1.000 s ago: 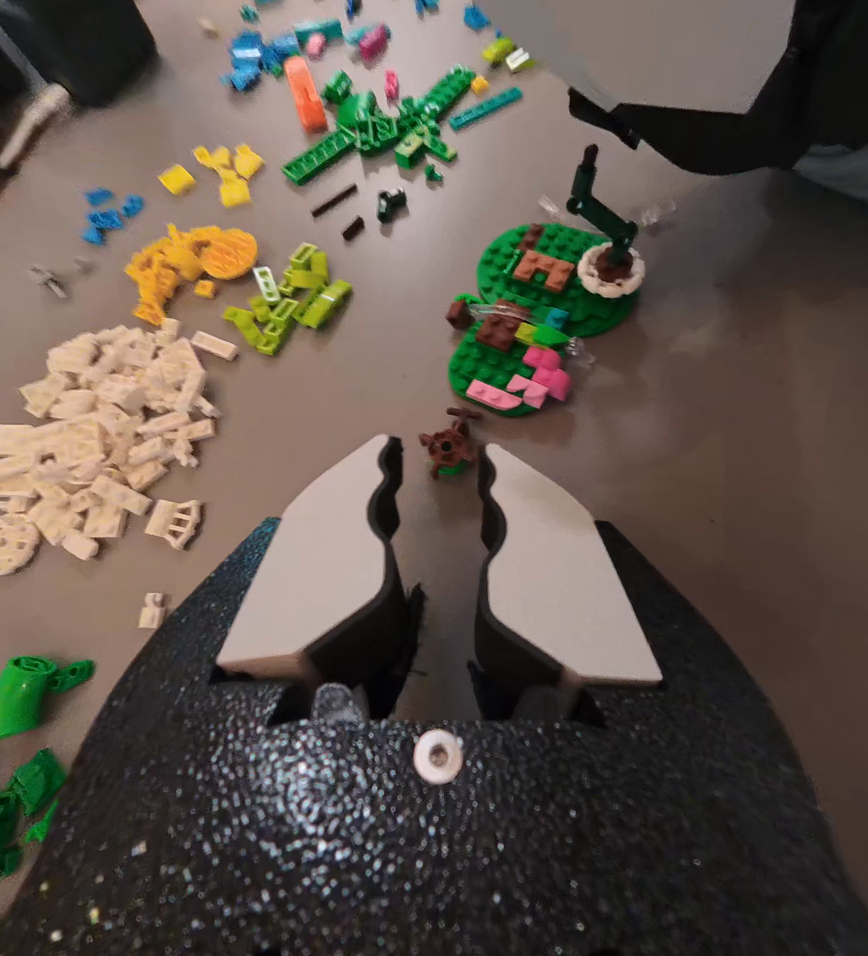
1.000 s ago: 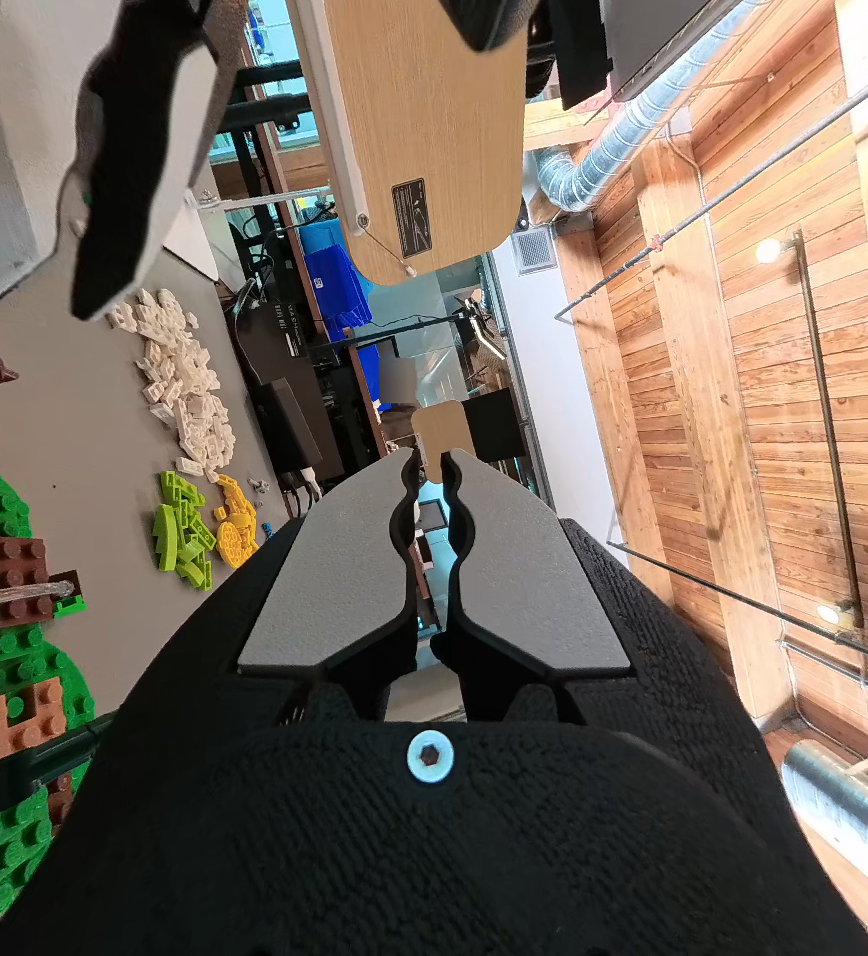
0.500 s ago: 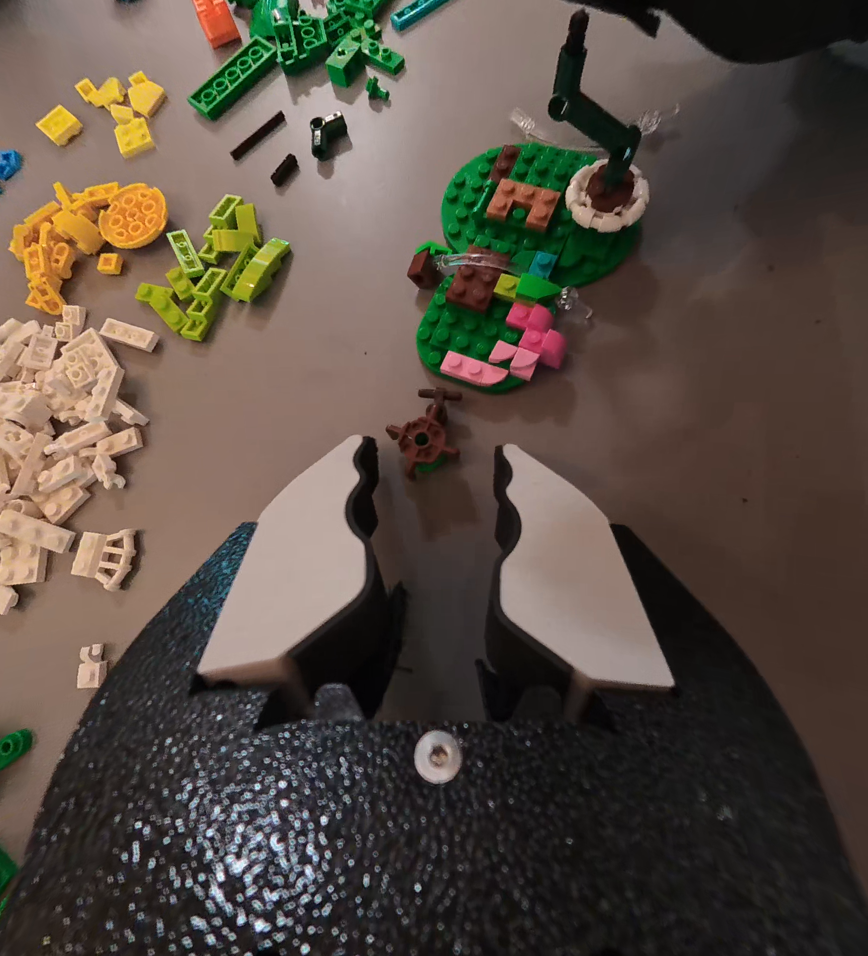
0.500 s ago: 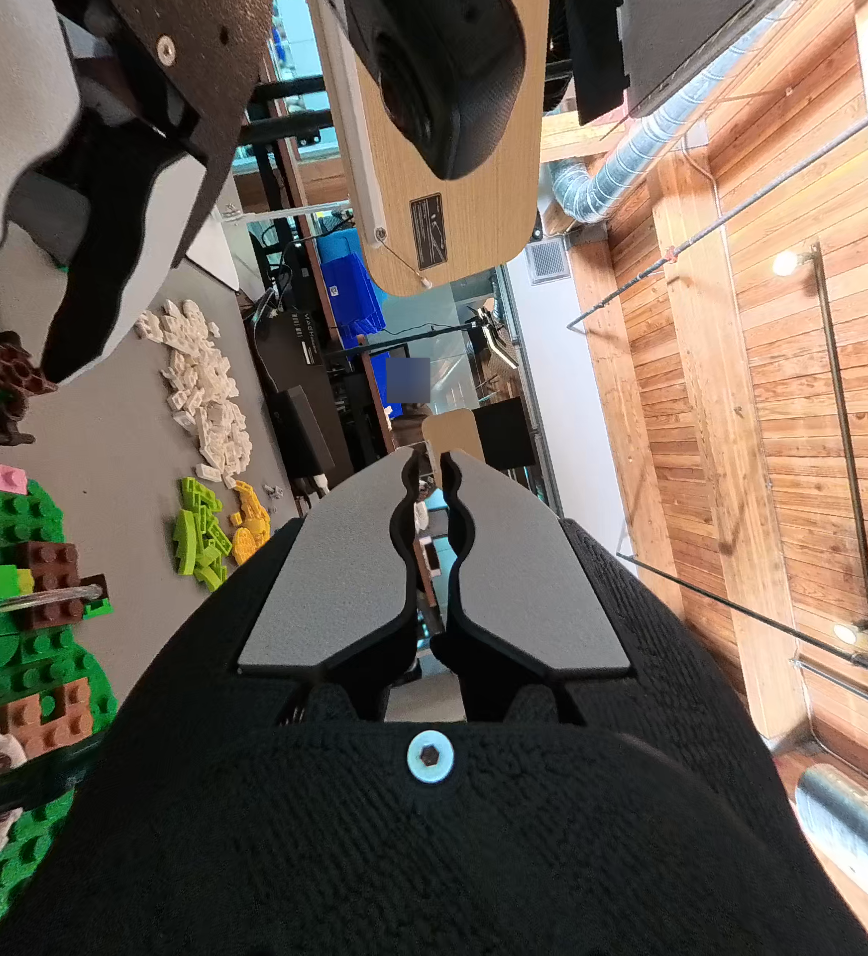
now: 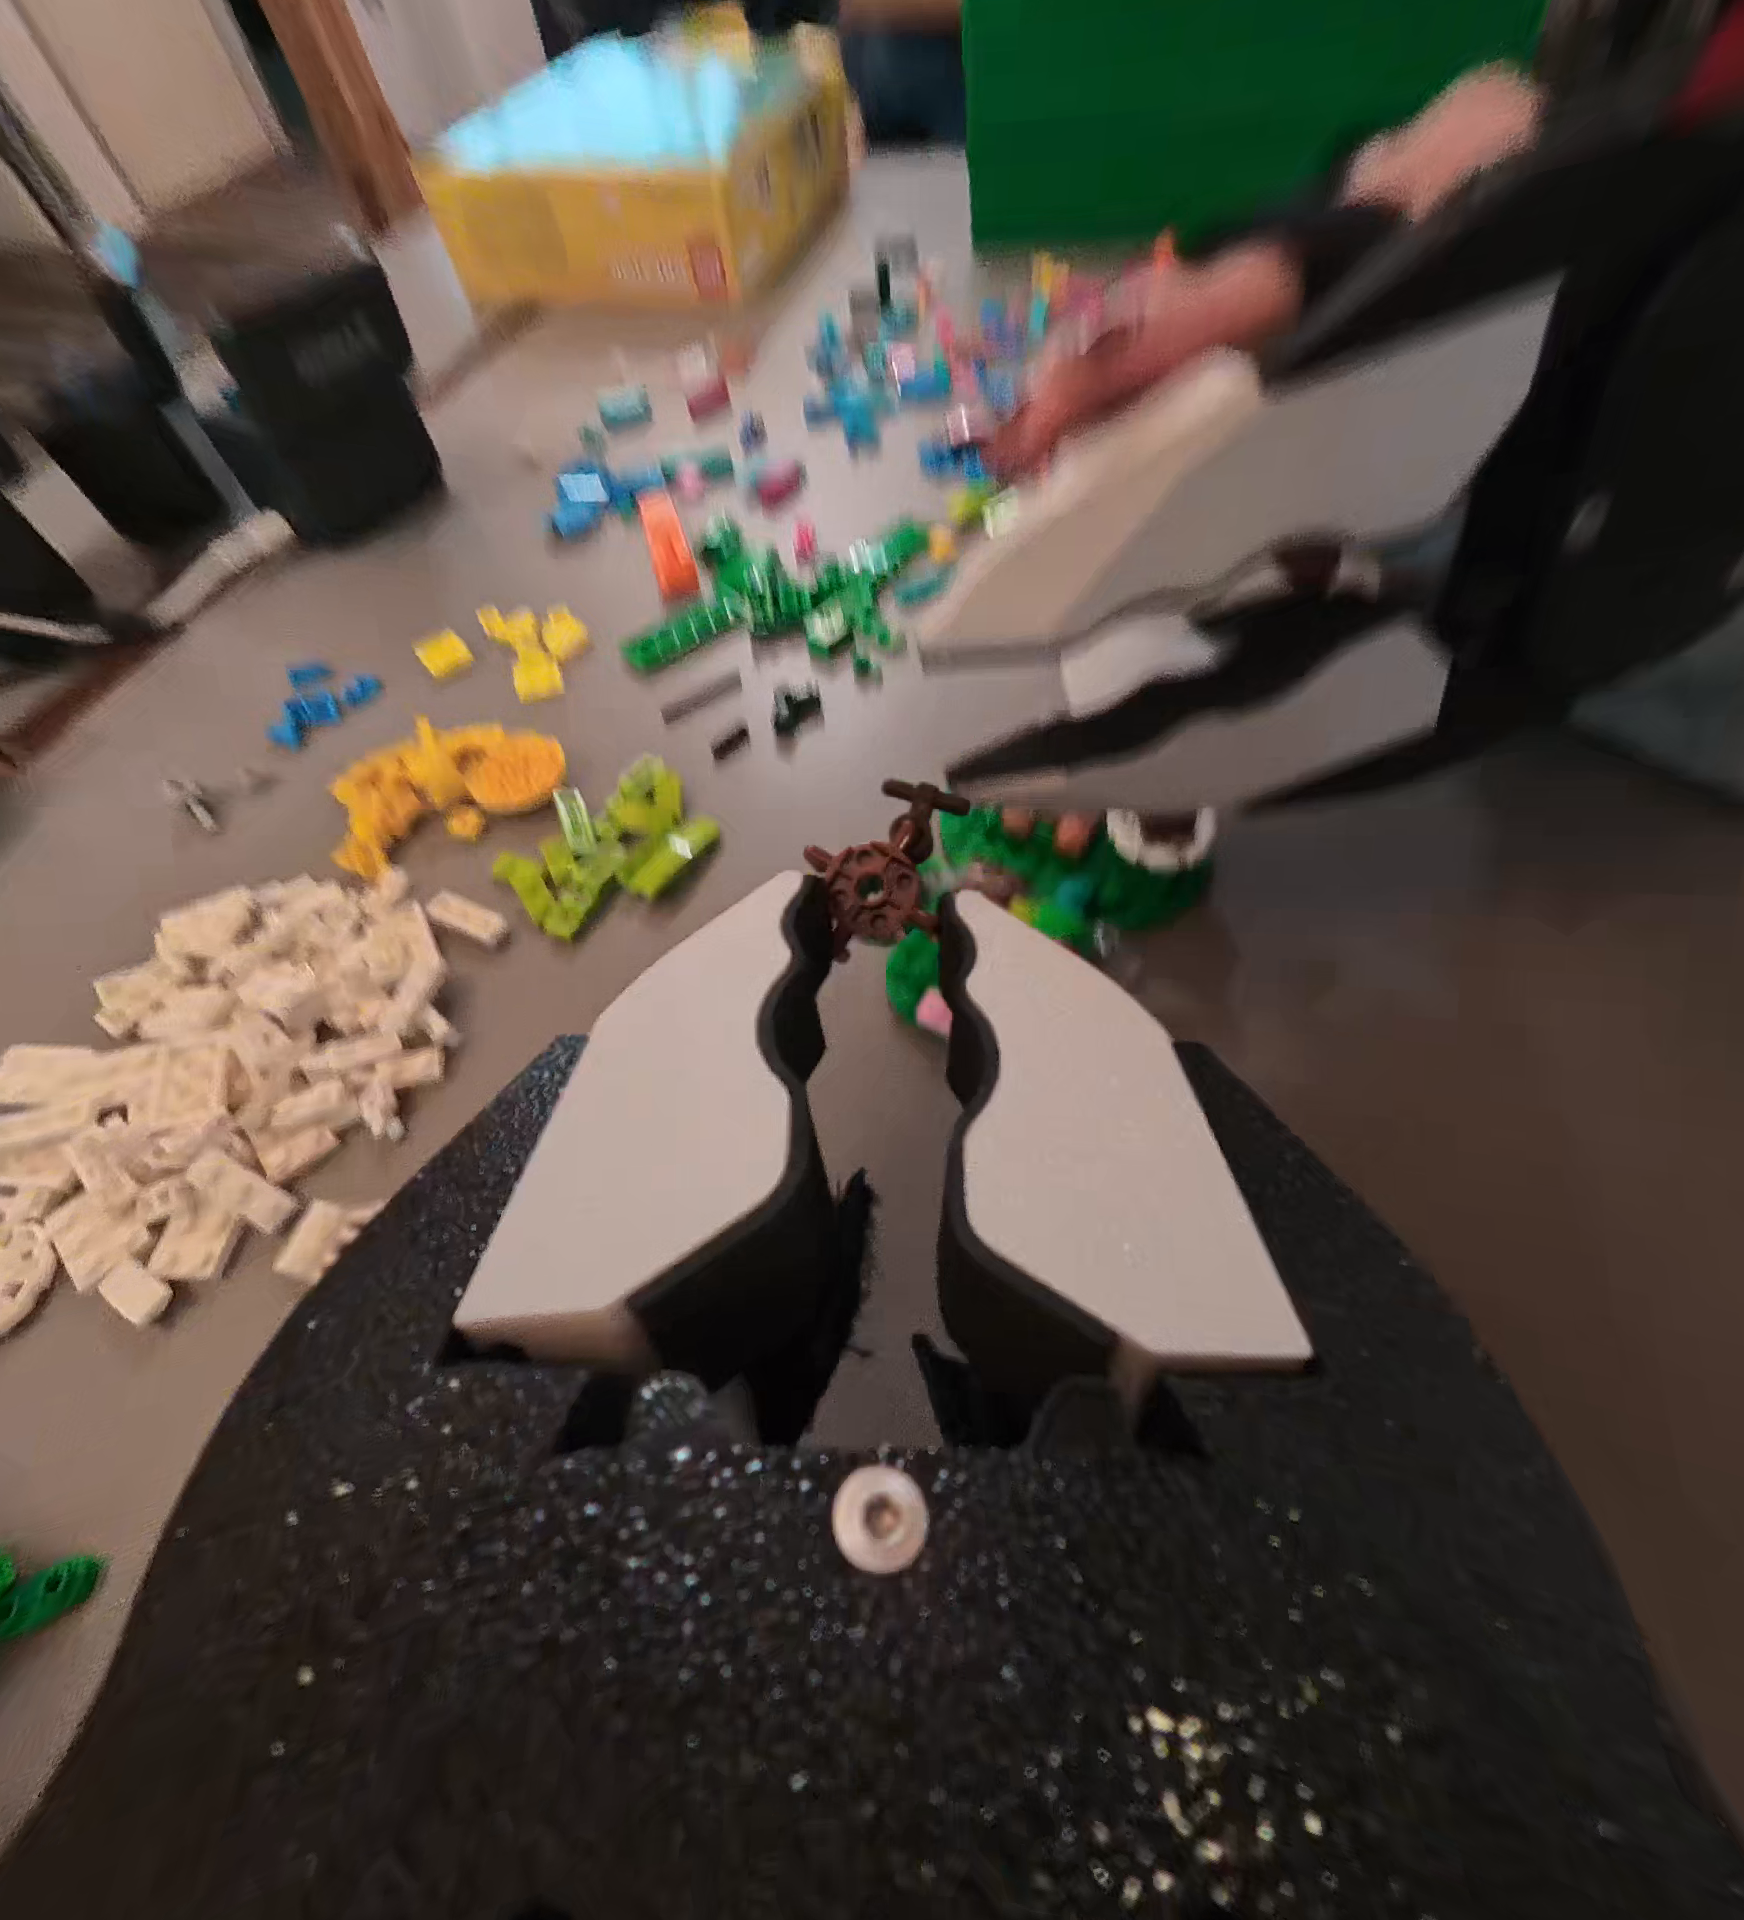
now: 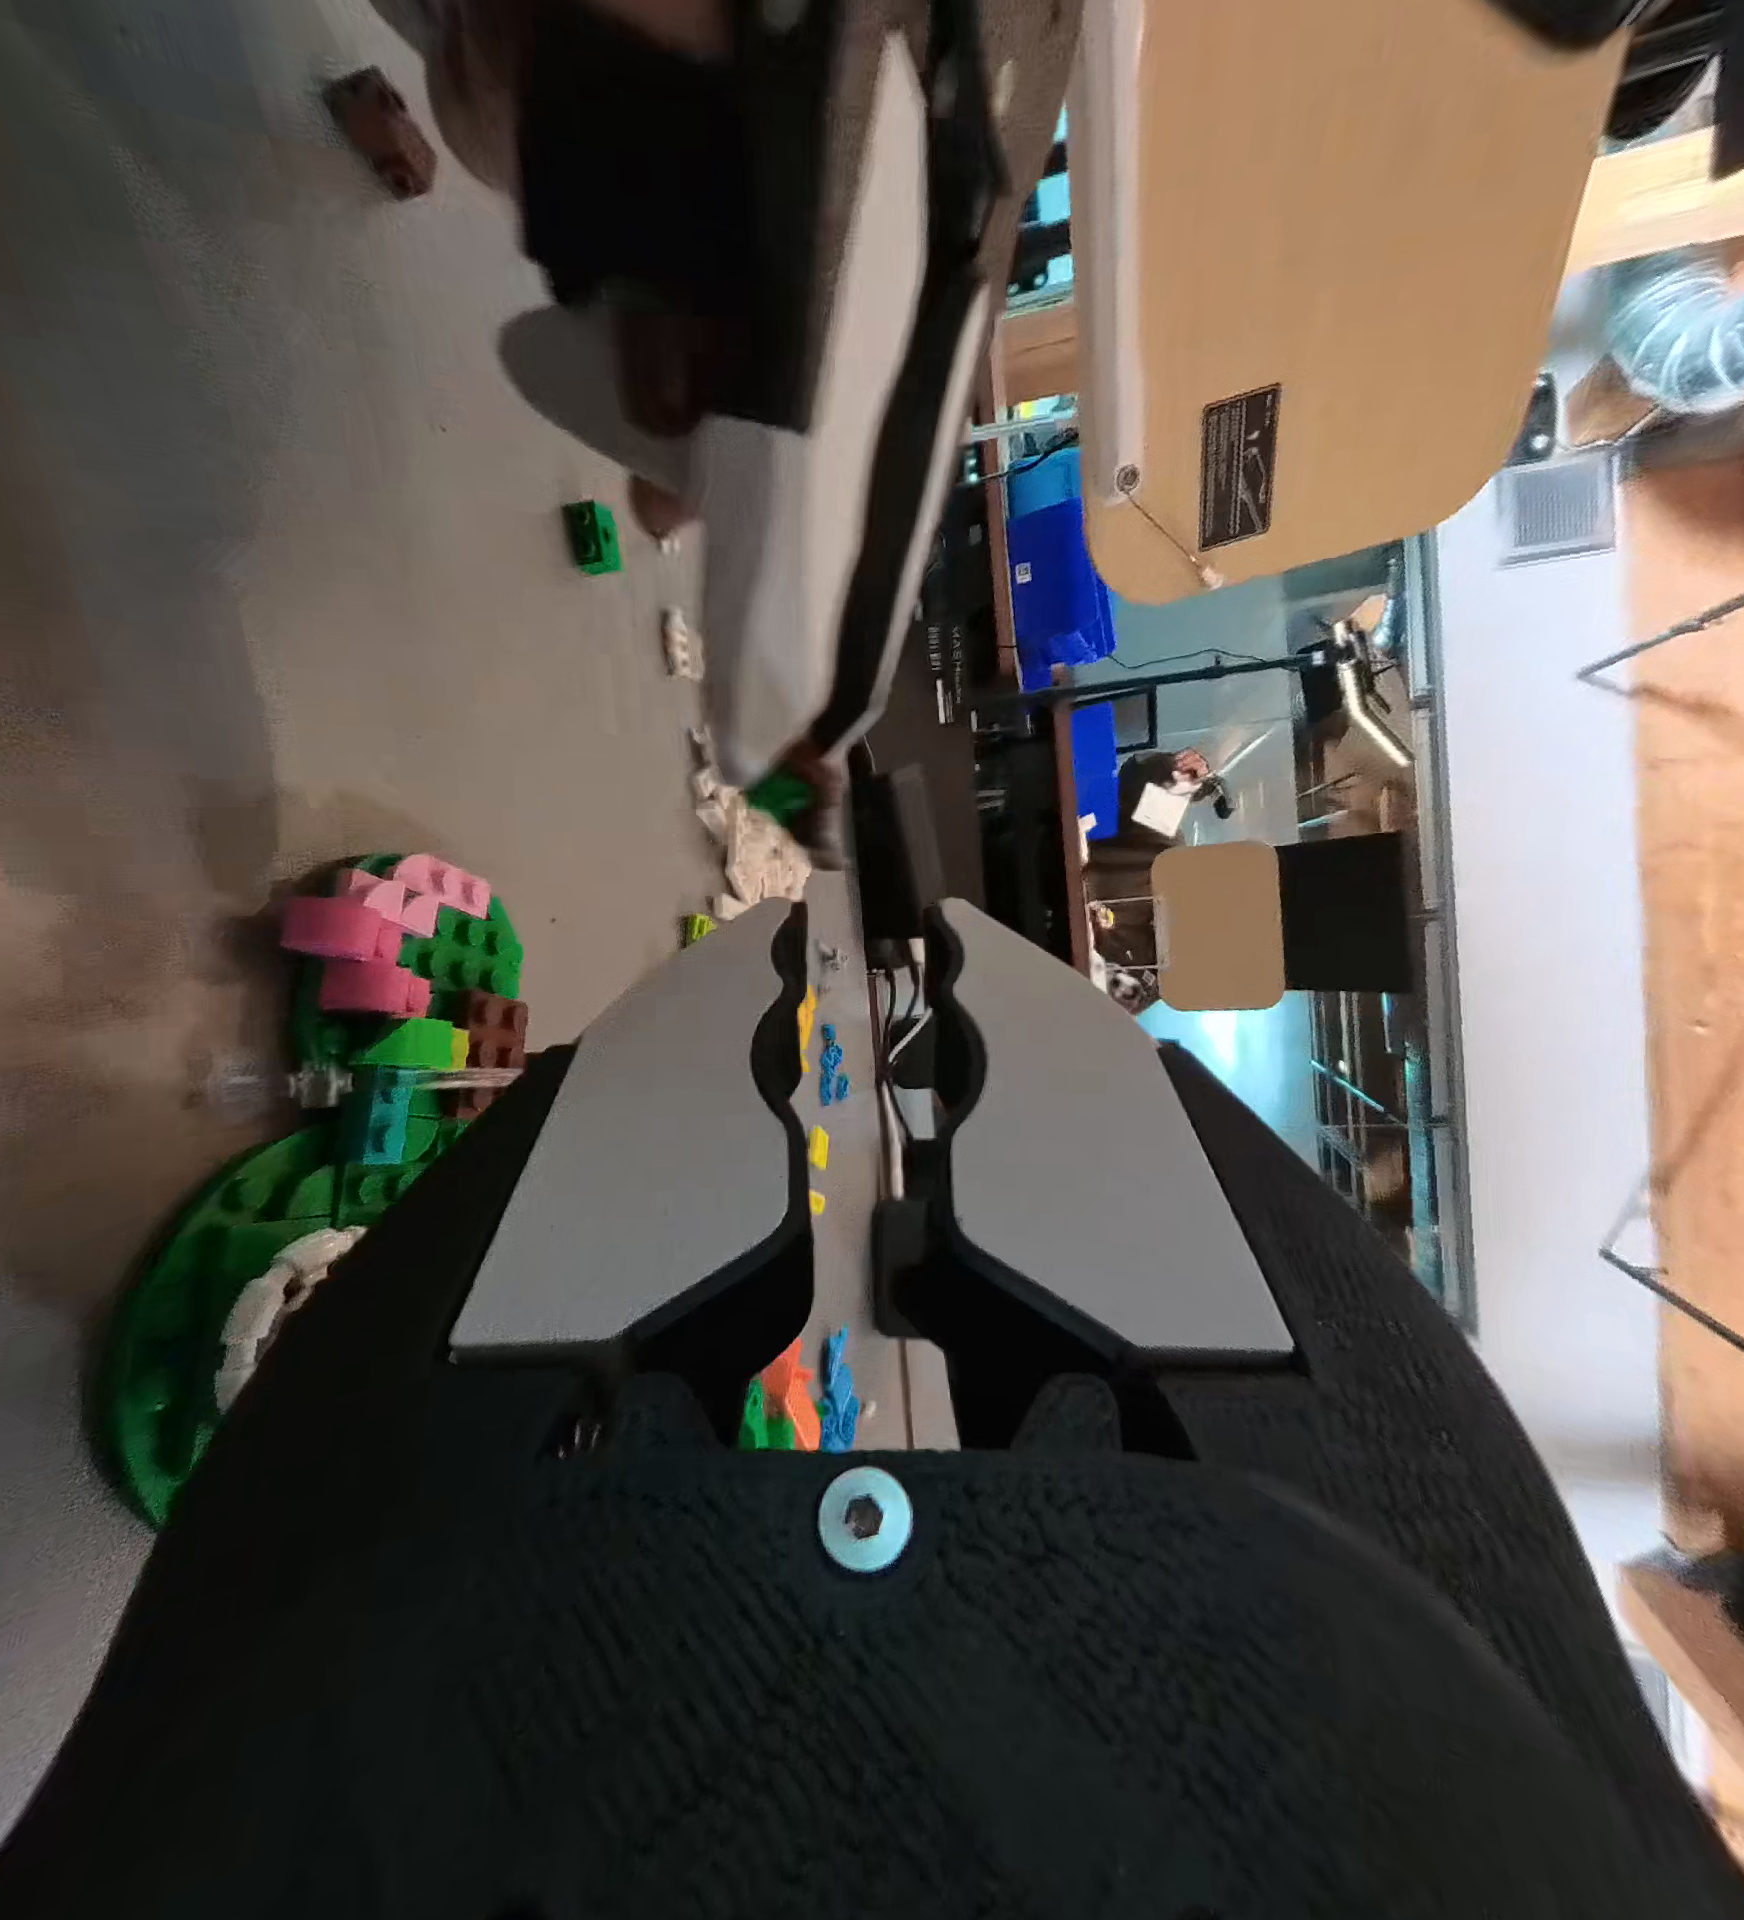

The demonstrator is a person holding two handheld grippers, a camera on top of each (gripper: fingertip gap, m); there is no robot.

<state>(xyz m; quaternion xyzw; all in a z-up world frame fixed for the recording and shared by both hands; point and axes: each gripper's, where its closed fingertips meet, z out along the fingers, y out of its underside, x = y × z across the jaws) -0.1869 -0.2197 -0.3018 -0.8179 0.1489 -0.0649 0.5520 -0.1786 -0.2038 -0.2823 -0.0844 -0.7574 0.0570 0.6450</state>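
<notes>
Whereas half a second ago the brown wheel-shaped piece (image 5: 873, 888) lay on the grey table (image 5: 1470, 1039) just ahead of wide-spread fingers, the left gripper (image 5: 873, 914) has now narrowed and clamps that piece between its fingertips, lifted clear of the table, with its brown stem and crossbar sticking up beyond the tips. The view has tilted up, so the yellow box (image 5: 639, 208) at the far end of the table now shows. The green round-plate build (image 5: 1086, 883), with its pink and brown bricks, lies just beyond the wheel and to its right; the lime pile (image 5: 608, 852) lies to the wheel's left, and the white pile (image 5: 213, 1081) farther left and nearer the camera. The right gripper (image 6: 863, 925), nearly closed a moment ago, now stands parted with nothing between its fingers; the green build (image 6: 328, 1039) lies to its left, and in the left view this gripper hovers just above that build, beyond the wheel.
</notes>
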